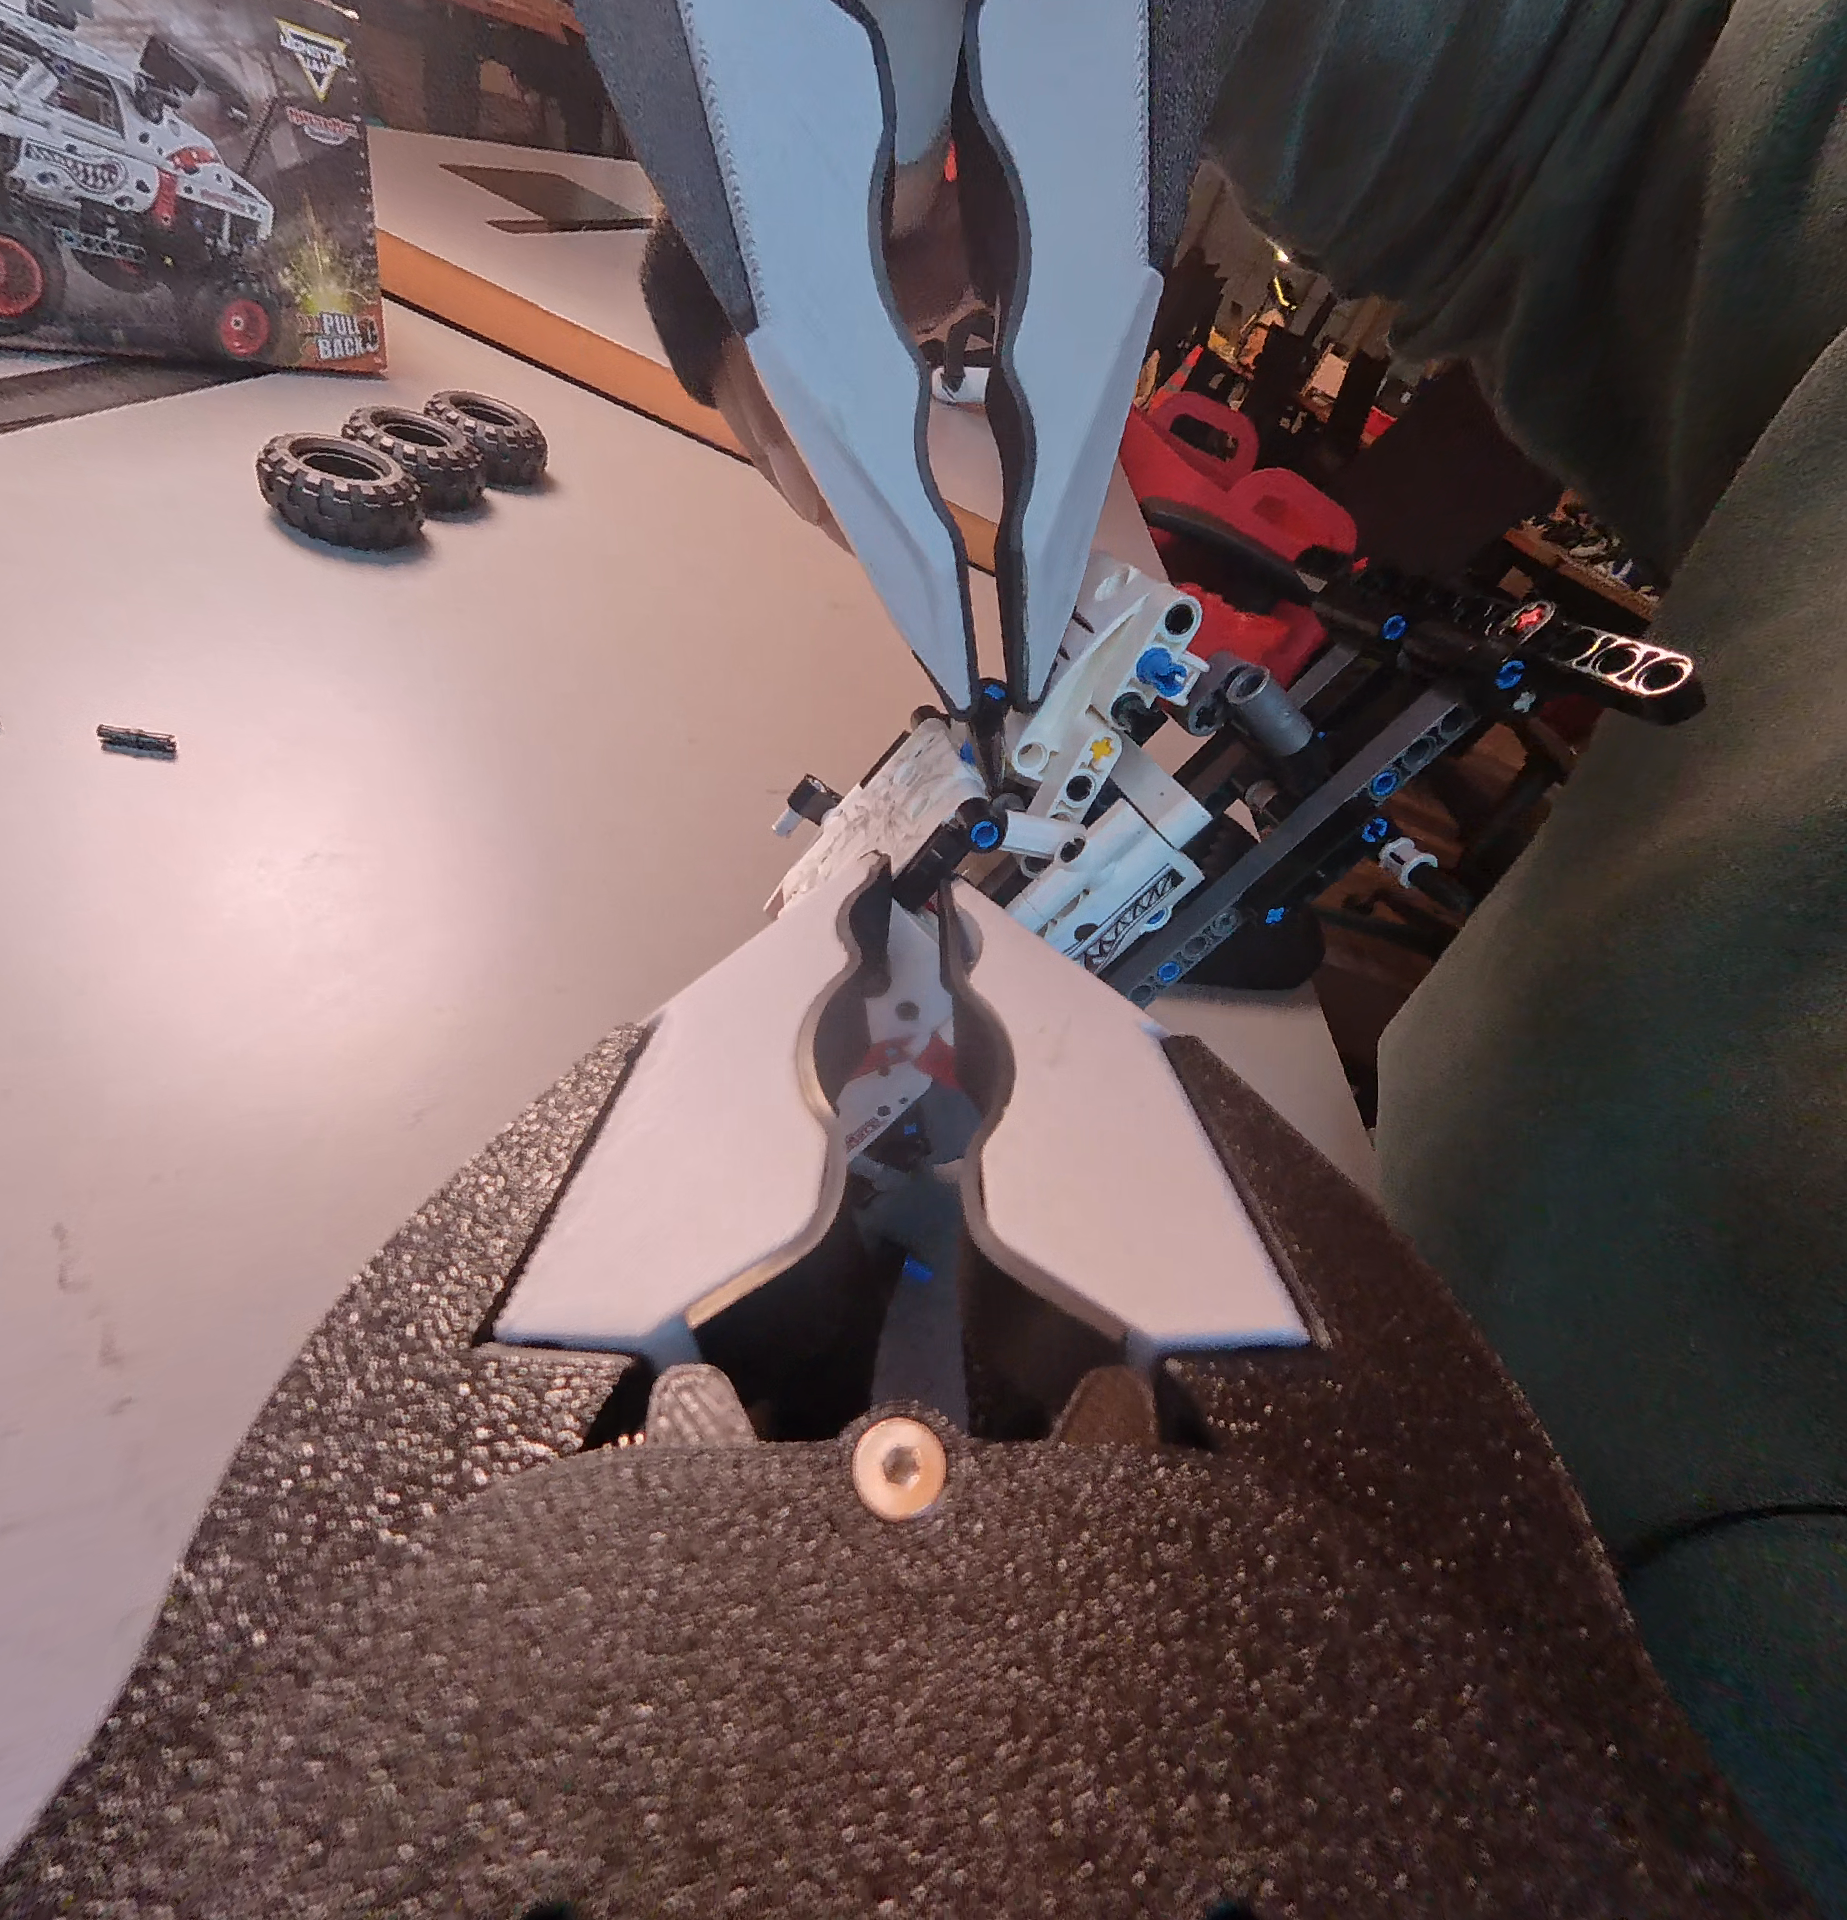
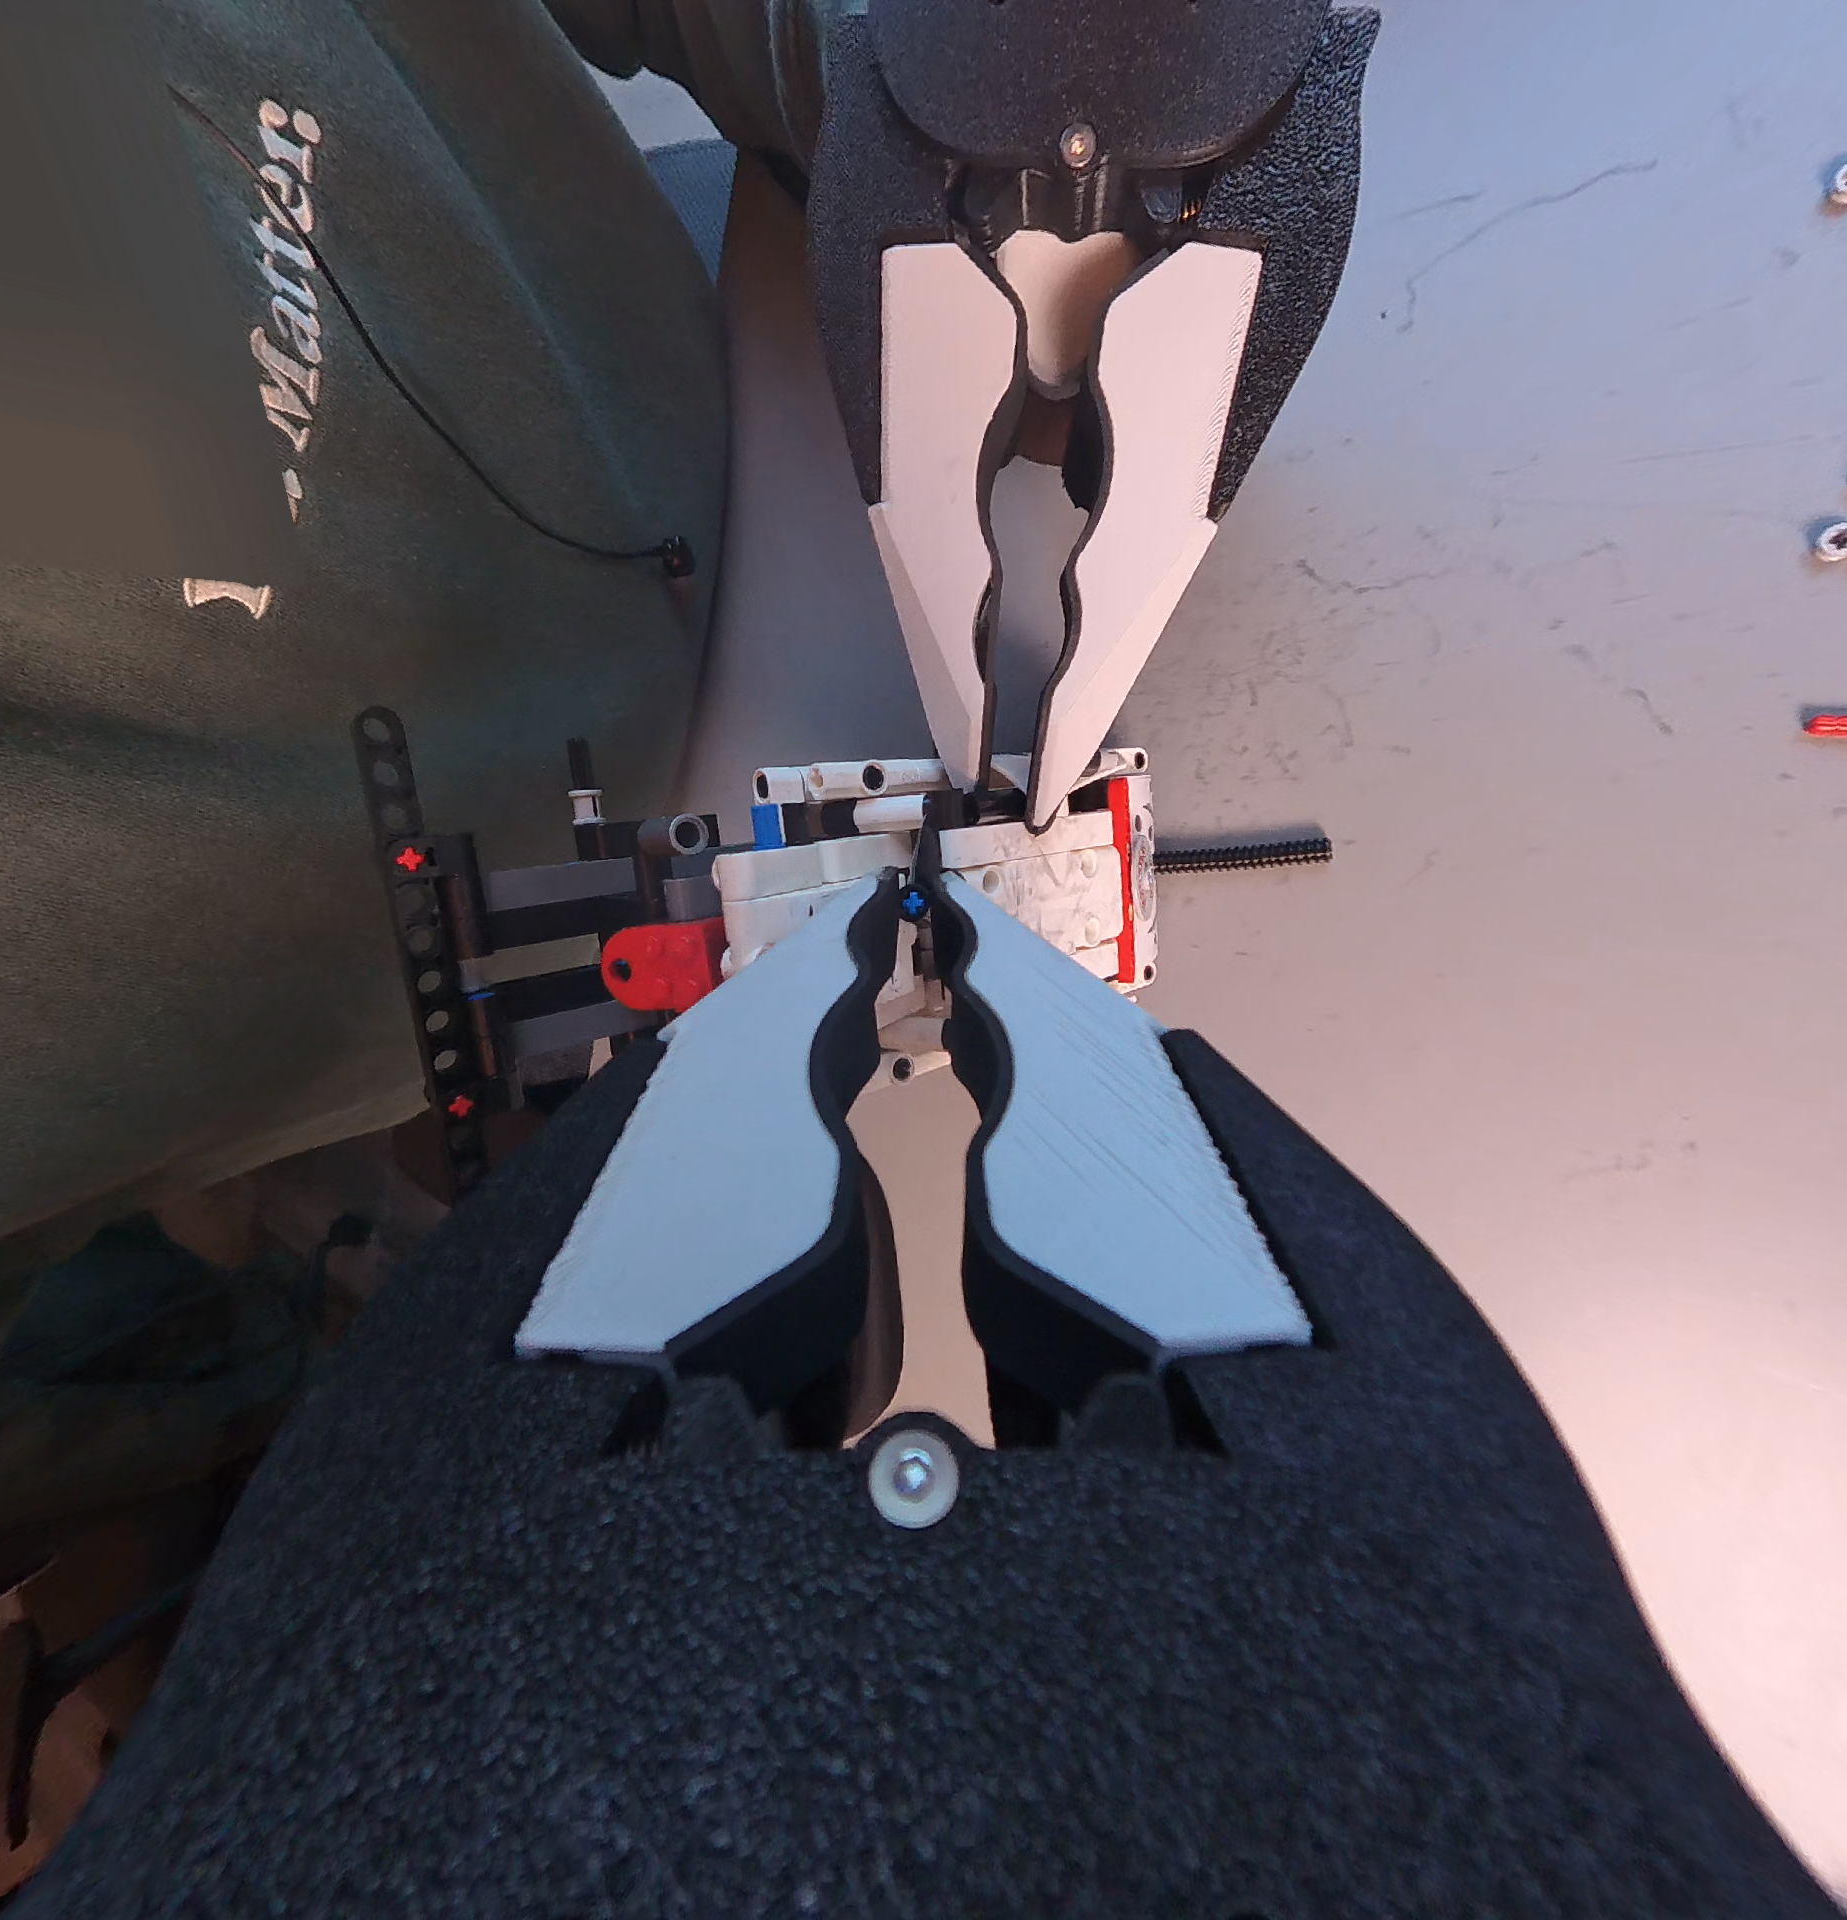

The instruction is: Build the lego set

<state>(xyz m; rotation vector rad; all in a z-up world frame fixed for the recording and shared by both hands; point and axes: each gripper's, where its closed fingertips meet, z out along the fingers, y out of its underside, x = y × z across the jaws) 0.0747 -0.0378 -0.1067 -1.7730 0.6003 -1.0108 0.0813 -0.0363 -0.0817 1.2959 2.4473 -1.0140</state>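
1. The left gripper [image 1: 914,894] is closing its jaws narrowly on the near end of the model [image 1: 1095,831], a half-built white, black and grey truck chassis; white and red parts are showing through the gap between its fingers.
2. The right gripper [image 1: 992,707] is reaching in from the far side in the left wrist view, its tips nearly together and pinching a small black piece with a blue pin [image 1: 990,694] on top of the model.
3. In the right wrist view, the right gripper [image 2: 914,899] is showing the same narrow grip, with a blue pin [image 2: 912,904] sitting right between its tips.
4. In that view the left gripper [image 2: 1002,790] is coming down from above, its tips clamping the white upper edge of the model [image 2: 1023,883].
5. The model is sitting at the table's [image 1: 379,935] edge, close to the person's green sweater [image 1: 1677,935], held between the two grippers; whether it is touching the table I cannot tell.
6. Its long black beam [image 2: 420,935] with red pins is sticking out toward the sweater.
7. Three black tyres [image 1: 399,468] are lying in a row on the table, well apart from the model.
8. The set's box [image 1: 160,177] is standing behind the tyres.
9. A small black pin [image 1: 137,740] is lying alone on the table to the left.
10. A black ribbed hose [image 2: 1241,854] is lying just beside the model's red-and-white end.
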